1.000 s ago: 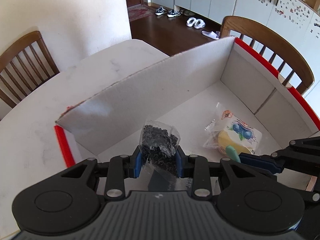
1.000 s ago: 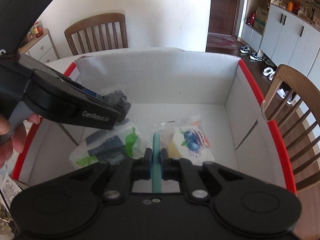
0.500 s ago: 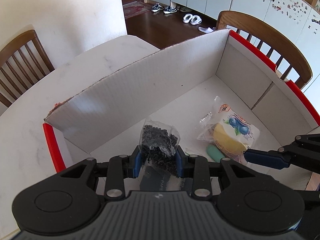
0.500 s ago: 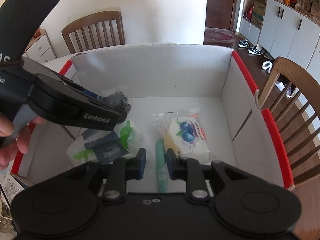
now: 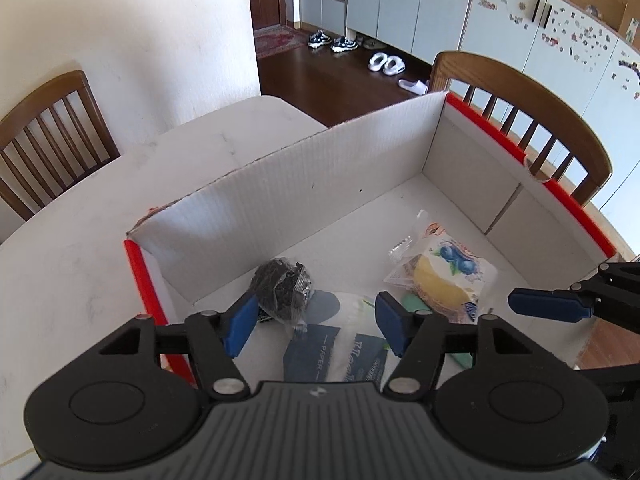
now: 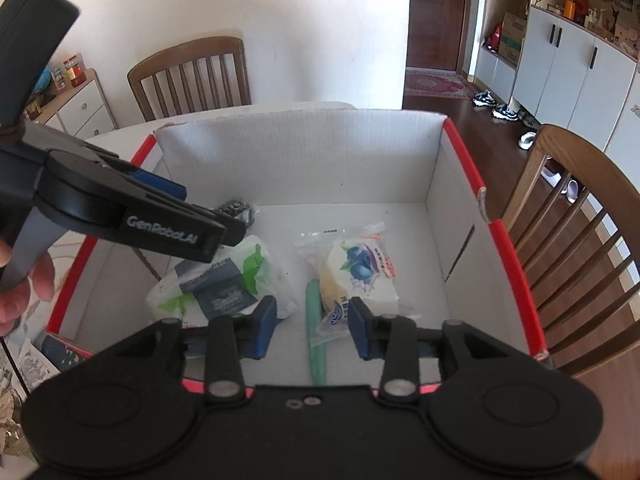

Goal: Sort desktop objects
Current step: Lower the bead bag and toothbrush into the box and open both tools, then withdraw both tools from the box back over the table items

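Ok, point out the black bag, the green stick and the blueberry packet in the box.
black bag (image 5: 282, 286): left wrist view, middle of its dark contents.
green stick (image 6: 316, 332): right wrist view, mid-length of the shaft.
blueberry packet (image 6: 360, 270): right wrist view, on the printed blueberries.

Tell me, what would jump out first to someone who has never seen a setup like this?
Probably the white cardboard box with red edges filling the table, with packets lying on its floor: a blueberry-printed snack bag beside a green stick, a tissue pack, and a small bag of black bits near the left wall. Next come the two black hand-held grippers, left gripper and right gripper, hovering above with blue-padded jaws opening and nothing in them.
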Available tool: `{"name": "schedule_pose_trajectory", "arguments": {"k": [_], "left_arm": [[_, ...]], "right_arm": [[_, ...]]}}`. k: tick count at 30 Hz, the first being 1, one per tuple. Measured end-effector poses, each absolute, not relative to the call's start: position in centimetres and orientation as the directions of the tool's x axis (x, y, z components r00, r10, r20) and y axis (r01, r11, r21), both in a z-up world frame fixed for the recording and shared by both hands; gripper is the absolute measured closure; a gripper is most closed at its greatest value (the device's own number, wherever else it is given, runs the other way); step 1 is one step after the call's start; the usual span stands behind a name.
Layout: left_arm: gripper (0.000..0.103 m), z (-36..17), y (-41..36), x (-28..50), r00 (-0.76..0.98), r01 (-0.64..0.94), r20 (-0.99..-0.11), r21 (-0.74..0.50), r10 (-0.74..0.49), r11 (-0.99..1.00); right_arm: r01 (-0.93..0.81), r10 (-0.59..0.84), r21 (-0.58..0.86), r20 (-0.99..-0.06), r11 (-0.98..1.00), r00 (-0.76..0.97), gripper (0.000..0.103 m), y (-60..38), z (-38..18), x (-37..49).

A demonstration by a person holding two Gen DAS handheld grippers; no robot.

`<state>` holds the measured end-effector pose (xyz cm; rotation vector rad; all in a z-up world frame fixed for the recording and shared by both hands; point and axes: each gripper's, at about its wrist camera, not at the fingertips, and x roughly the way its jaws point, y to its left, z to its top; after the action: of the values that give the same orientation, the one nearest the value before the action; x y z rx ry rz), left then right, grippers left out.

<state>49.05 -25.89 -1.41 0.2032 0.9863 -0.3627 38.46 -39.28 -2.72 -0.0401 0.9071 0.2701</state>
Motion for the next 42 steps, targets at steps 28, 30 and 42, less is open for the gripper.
{"name": "schedule_pose_trajectory", "arguments": {"k": [28, 30, 42], "left_arm": [[0.035, 4.8, -20.8, 38.3, 0.581, 0.407, -0.755, -0.056, -0.305, 0.912], [0.035, 5.1, -20.1, 37.4, 0.583, 0.412, -0.751, -0.058, -0.312, 0.909], [0.029, 7.2, -15.9, 31.5, 0.597, 0.45, -0.719, -0.066, -0.355, 0.89]], "right_arm": [[-0.23, 0.195, 0.049, -0.716, 0.972, 0.67, 0.052, -36.9, 2.3, 30.6], [-0.226, 0.187, 0.04, -0.711, 0.973, 0.678, 0.05, -36.4, 2.5, 29.8], [-0.205, 0.187, 0.058, -0.695, 0.977, 0.695, 0.037, -33.2, 3.0, 24.9]]}}
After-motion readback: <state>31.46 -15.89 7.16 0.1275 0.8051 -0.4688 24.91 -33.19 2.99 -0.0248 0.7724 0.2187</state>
